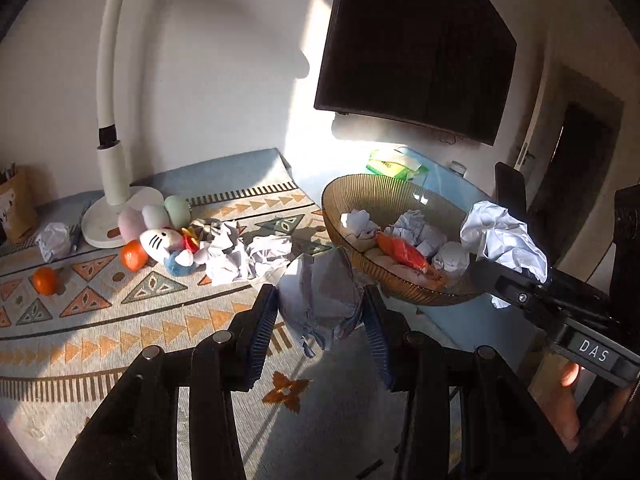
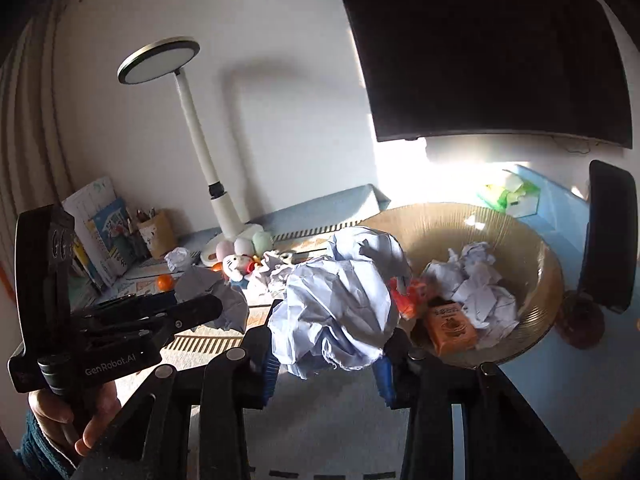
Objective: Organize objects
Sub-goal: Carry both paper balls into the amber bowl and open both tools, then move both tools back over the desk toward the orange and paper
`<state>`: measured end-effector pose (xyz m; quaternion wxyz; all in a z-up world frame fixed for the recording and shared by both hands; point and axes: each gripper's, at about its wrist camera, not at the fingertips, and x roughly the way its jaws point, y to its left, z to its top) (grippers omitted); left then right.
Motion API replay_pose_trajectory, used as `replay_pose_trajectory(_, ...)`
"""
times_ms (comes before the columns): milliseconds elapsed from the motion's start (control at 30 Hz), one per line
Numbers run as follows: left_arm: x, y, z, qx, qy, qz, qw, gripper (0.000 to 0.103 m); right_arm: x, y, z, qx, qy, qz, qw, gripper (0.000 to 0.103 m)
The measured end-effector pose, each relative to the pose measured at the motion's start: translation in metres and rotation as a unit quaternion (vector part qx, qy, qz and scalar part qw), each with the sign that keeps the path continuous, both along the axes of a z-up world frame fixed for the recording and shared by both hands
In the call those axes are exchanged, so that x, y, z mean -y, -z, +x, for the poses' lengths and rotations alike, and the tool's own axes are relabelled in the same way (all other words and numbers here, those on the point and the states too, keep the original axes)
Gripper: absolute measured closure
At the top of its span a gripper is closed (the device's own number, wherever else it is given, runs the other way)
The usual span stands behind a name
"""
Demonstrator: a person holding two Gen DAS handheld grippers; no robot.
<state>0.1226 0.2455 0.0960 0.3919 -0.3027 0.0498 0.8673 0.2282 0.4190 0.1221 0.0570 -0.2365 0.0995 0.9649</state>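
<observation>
My left gripper point(image 1: 320, 312) is shut on a crumpled paper ball point(image 1: 320, 296), held above the patterned mat just left of the amber ribbed bowl point(image 1: 360, 192). My right gripper point(image 2: 326, 348) is shut on a larger crumpled paper ball point(image 2: 340, 292) at the bowl's near rim point(image 2: 532, 340); it also shows in the left wrist view point(image 1: 504, 236). The bowl holds several paper balls point(image 2: 476, 280), an orange packet point(image 1: 404, 254) and an orange box point(image 2: 450, 330). More crumpled paper point(image 1: 240, 254) lies on the mat.
A white desk lamp point(image 1: 112, 152) stands at the back left. A plush toy point(image 1: 160, 240), two oranges point(image 1: 134, 256) point(image 1: 45, 280) and another paper ball point(image 1: 54, 240) lie near it. A green tissue pack point(image 1: 394, 164) sits behind the bowl. A dark monitor point(image 1: 420, 48) hangs above.
</observation>
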Motion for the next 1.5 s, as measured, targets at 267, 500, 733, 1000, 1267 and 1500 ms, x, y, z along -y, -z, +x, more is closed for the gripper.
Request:
replay_pose_trajectory(267,-0.109,0.0,-0.014,-0.069,0.027,-0.027,0.9969,0.049,-0.063,-0.003,-0.039,0.029,0.104,0.061,0.992,0.047)
replay_pose_trajectory(500,-0.114,0.019,-0.026,-0.079,-0.02,-0.06,0.9949,0.019,-0.09,0.01,-0.036,0.034,0.151,0.064,0.986,0.039)
replay_pose_trajectory(733,-0.065,0.029,-0.02,-0.077,-0.101,-0.097,0.9871,0.019,-0.078,0.015,-0.077,0.02,0.154,0.041,0.987,0.036)
replay_pose_trajectory(1000,-0.008,0.047,-0.036,-0.04,-0.159,-0.112,0.9801,0.019,-0.048,0.015,-0.11,0.008,0.165,0.12,0.979,0.036)
replay_pose_trajectory(1267,0.015,0.052,-0.042,-0.018,-0.173,-0.1,0.9796,0.019,-0.05,0.021,-0.147,0.025,0.163,0.169,0.972,0.036)
replay_pose_trajectory(1500,0.043,0.054,-0.043,-0.003,-0.188,-0.099,0.9772,0.019,-0.003,0.001,-0.128,0.064,0.06,0.059,0.994,0.035)
